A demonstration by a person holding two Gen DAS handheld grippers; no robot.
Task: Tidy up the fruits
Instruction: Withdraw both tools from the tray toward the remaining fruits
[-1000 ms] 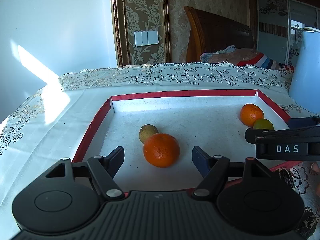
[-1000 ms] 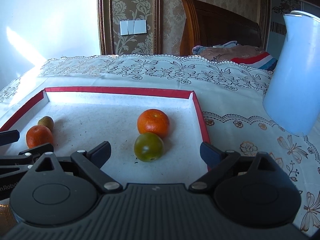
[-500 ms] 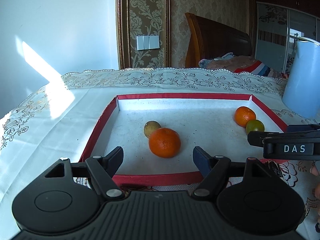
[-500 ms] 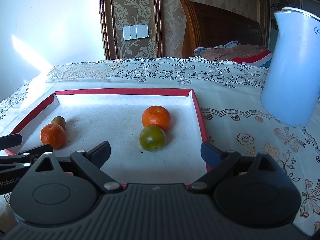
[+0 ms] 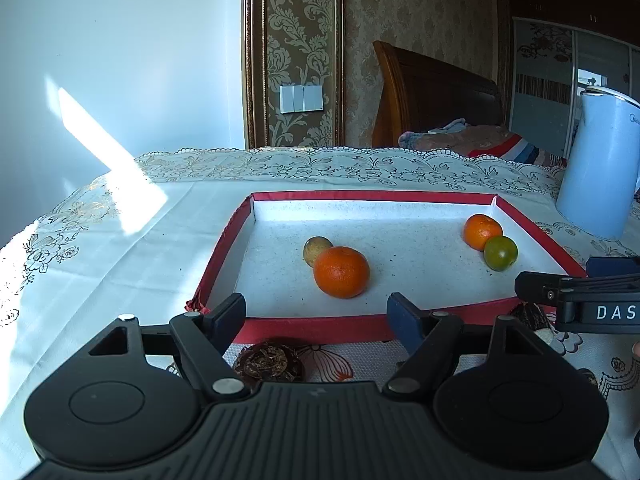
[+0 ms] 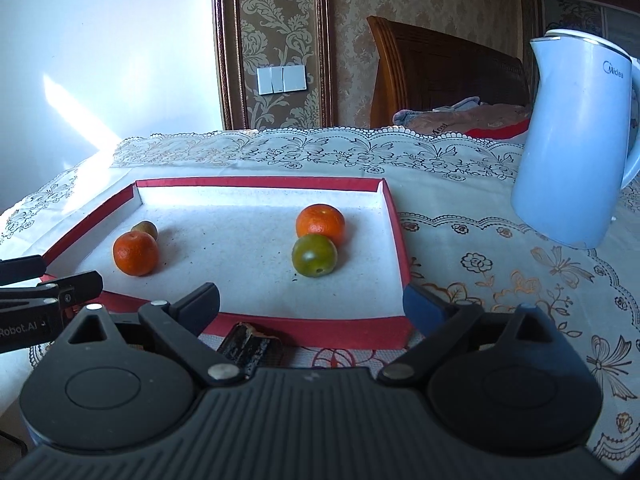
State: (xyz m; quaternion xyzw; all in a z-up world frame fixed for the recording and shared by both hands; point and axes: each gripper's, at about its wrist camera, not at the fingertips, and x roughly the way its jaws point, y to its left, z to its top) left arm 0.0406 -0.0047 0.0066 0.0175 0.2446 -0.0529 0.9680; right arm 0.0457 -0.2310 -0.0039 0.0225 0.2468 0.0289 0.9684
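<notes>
Right now both grippers hang just short of the near edge of a red-rimmed tray (image 5: 312,327) on a lace-trimmed tablecloth (image 6: 480,208). With its fingers spread wide, the left gripper (image 5: 316,312) grips nothing, and ahead of it, toward the tray's left side, sits a large orange (image 5: 341,271) with a small brownish-yellow fruit (image 5: 314,249) touching it from behind. Equally wide apart and equally empty, the right gripper (image 6: 312,300) faces a green citrus (image 6: 314,255) that touches a second orange (image 6: 321,223) behind it, both near the tray's right wall. From the right wrist view the left pair shows again, the large orange (image 6: 135,253) in front and the small brownish-yellow fruit (image 6: 145,229) half hidden behind it. Nothing lies between either gripper and the fruit except the tray's low near rim. On the cloth in front of that rim, partly covered by the gripper bodies, lie a dark crinkled round object (image 5: 269,364) and a dark ridged item (image 6: 250,346); what they are cannot be told. A pale blue kettle (image 6: 576,136) stands on the cloth off the tray's far right corner, well apart from the fruit.
</notes>
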